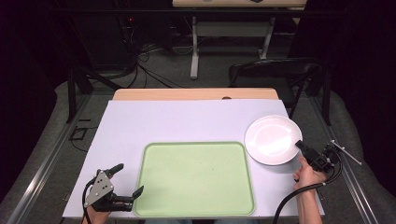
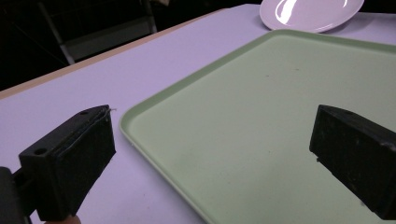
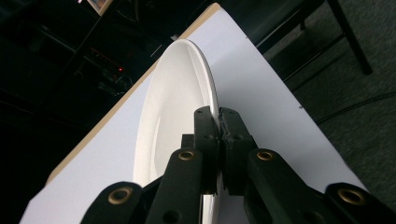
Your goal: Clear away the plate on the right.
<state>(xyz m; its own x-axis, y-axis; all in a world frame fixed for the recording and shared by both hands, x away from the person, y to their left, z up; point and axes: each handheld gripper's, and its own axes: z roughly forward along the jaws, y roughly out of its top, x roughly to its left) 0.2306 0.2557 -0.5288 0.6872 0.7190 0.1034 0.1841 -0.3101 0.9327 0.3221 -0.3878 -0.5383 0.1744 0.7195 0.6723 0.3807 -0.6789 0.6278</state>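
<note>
Right gripper (image 3: pixel 218 122): fingers (image 3: pixel 205 135) closed narrow on the rim of the round white ceramic plate (image 3: pixel 177 98), one finger on each face of the rim, nothing else between them. In the high view the same right gripper (image 1: pixel 301 146) meets the plate (image 1: pixel 271 139) at the edge nearest the person's right hand (image 1: pixel 308 175), with the black cable running back from the hand toward the bench edge. In the right gripper view the plate extends away from the fingers toward the far edge of the bench; whether it lies flat or is lifted at the gripped edge cannot be told. Left gripper (image 2: pixel 210 154): fingers (image 2: pixel 70 163) spread wide and holding nothing. Between them lies the near left corner of the pale green rectangular plastic tray (image 2: pixel 280 102), one finger over the white bench (image 2: pixel 116 88) surface just outside the tray's rim, the other over the tray's floor; whether either finger touches the surface below cannot be told. In the high view the left gripper (image 1: pixel 127 179) sits just beside the tray (image 1: pixel 196 177), grey three-cornered plate on top. Beyond the left fingers the tray runs on to the plate, which sits just past the tray's far corner, near but apart from it. The tray carries nothing. Behind the bench, well away from both sets of fingers, stands a dark folding chair (image 1: pixel 275 70) on a grey carpeted floor.
</note>
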